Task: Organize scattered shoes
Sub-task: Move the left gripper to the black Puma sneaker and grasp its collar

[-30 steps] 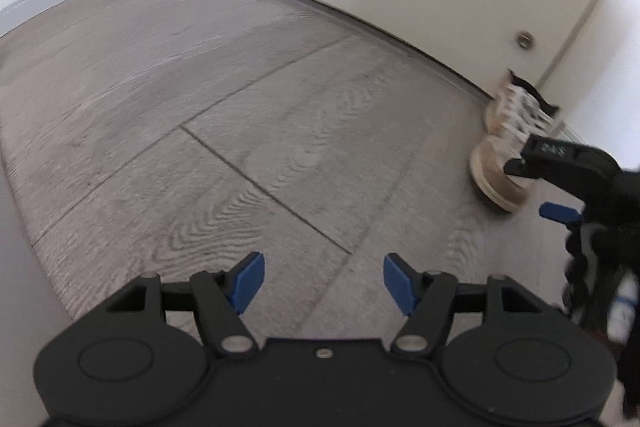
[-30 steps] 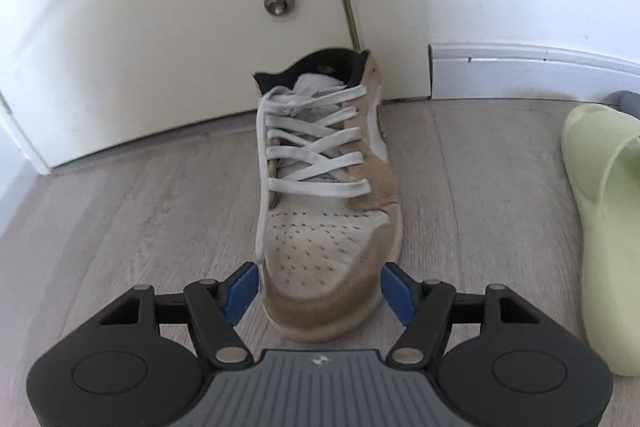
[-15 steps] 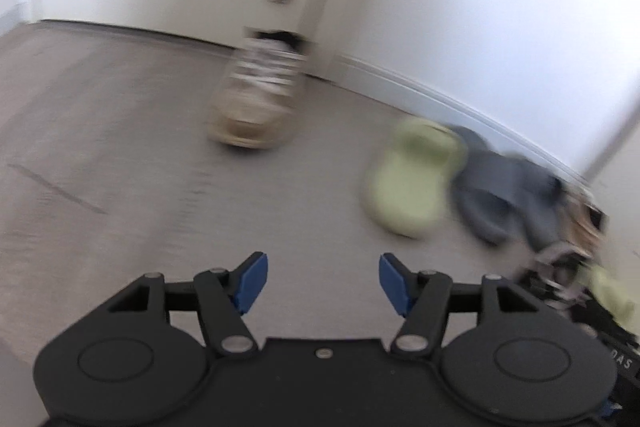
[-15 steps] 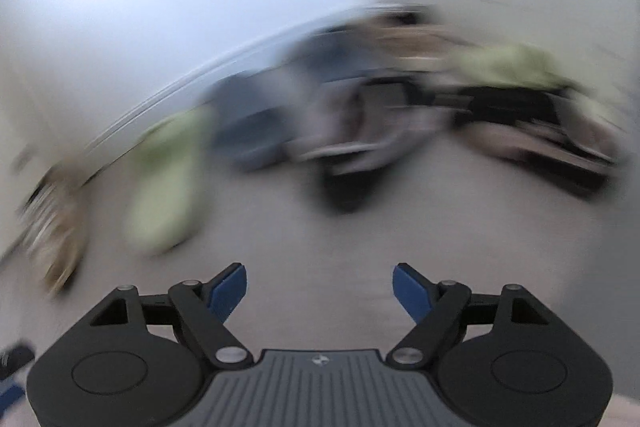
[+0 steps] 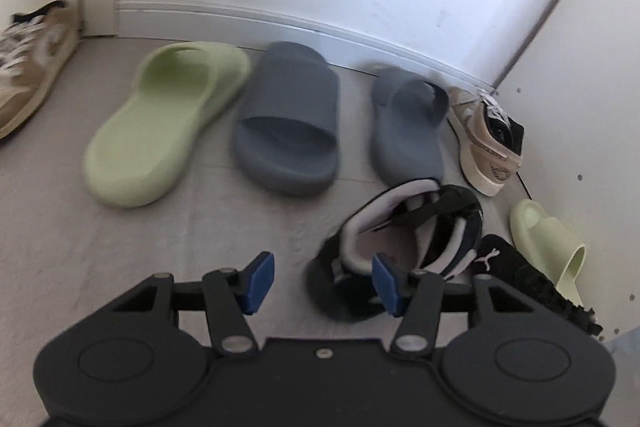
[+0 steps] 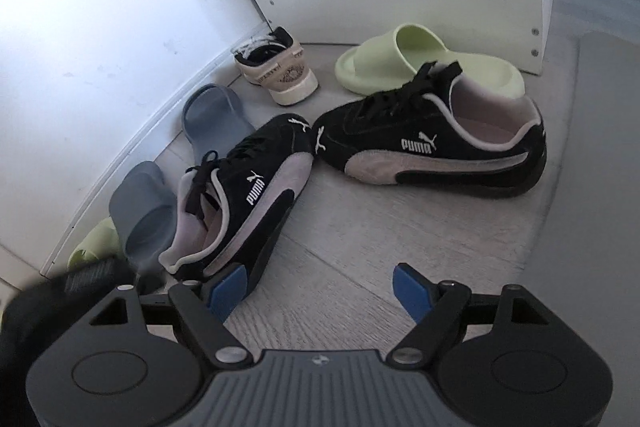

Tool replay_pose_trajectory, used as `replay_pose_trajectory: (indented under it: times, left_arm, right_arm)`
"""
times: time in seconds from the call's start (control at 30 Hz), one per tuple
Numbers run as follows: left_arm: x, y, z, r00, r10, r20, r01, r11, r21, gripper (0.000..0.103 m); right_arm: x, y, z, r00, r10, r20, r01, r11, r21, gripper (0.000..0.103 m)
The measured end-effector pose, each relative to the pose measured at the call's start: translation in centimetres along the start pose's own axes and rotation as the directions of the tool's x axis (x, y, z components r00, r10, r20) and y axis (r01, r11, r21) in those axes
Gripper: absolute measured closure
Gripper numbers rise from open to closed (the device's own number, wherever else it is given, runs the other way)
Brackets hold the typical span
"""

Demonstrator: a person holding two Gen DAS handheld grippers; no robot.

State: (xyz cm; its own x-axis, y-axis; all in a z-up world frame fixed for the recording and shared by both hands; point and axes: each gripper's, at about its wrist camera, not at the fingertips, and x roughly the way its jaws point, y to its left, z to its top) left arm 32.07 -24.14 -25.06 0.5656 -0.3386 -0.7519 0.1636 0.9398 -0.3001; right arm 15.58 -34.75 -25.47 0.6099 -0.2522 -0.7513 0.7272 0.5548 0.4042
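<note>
Left tongs [image 5: 320, 281] released, empty, low over floor [image 5: 120, 247], right pad overlapping near Puma [image 5: 404, 247]. Right tongs [image 6: 318, 291] likewise spread, empty, left pad beside that shoe's heel. Second Puma [image 6: 436, 151] toe to toe with first. Along baseboard [image 5: 280, 23]: green slide [image 5: 164, 123], two grey slides [image 5: 288, 123], beige sneaker [image 5: 484, 143] in corner. Second green slide [image 6: 424, 67] behind second Puma.

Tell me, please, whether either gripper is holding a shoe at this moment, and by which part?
Neither holds anything. The left gripper and right gripper are both open and empty, above the floor near the black Puma sneakers.
</note>
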Motion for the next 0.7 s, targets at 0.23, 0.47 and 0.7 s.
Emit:
replay_pose_trajectory:
  times: [0.23,0.47,0.7]
  left_arm:
    - [3.7,-0.8,0.9,0.996,0.074,-0.054,-0.074,0.997,0.001,0.054]
    - [4.4,-1.3,0.8,0.988,0.137,-0.076,-0.137,0.991,0.008,0.066]
    - [1.7,1.3,-0.6,0.971,0.223,-0.088,-0.221,0.975,0.030,0.080]
  right_arm:
    - [1.4,0.0,0.1,0.999,0.001,-0.039,-0.001,1.000,0.005,0.021]
    - [1.8,-0.3,0.3,0.999,-0.005,-0.053,0.006,1.000,0.019,0.021]
    - [1.7,-0.3,0.2,0.999,-0.008,-0.047,0.009,1.000,0.022,0.021]
